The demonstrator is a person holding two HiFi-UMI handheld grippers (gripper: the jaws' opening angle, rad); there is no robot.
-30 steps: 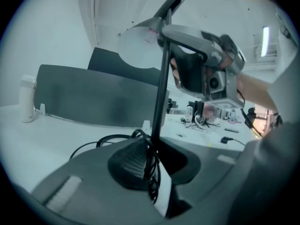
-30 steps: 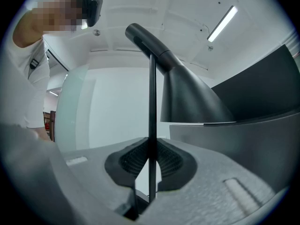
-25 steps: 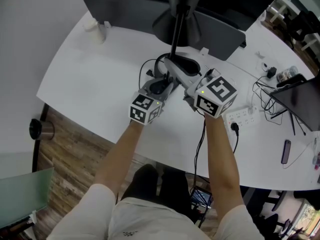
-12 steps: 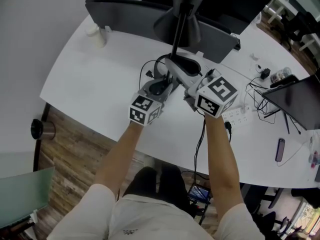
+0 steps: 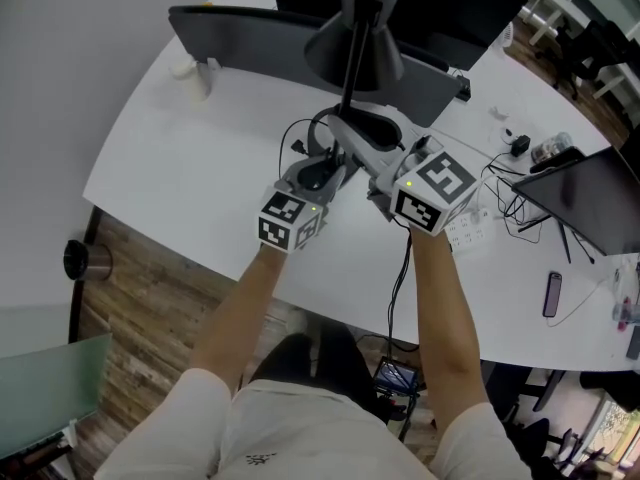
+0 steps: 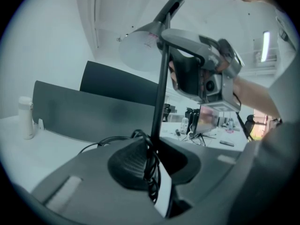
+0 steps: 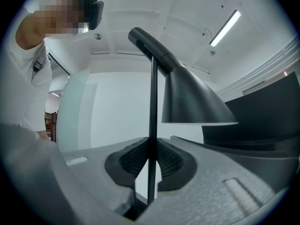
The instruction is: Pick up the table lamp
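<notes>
The table lamp has a thin black stem [image 5: 349,78] and a dark cone shade [image 5: 356,50]; it hangs above the white table [image 5: 200,178], upright between both grippers. My left gripper [image 5: 330,163] is shut on the lamp low on its stem [image 6: 160,102], where the black cable [image 6: 150,165] is coiled against the pad. My right gripper [image 5: 358,140] is shut on the same stem [image 7: 152,125] from the other side, below the shade [image 7: 190,102]. In the left gripper view the gripper [image 6: 157,159] faces the right one. The lamp's foot is hidden behind the grippers [image 7: 151,165].
A dark screen panel [image 5: 250,33] stands along the table's far side, with a white bottle [image 5: 186,68] at its left end. A power strip [image 5: 468,234], cables, a dark laptop [image 5: 590,203] and a phone [image 5: 552,295] lie to the right. A metal bin [image 5: 76,259] stands on the floor.
Both grippers have risen together with the lamp held between them; the table and the things on it have slipped further away beneath. Neither grip has altered.
</notes>
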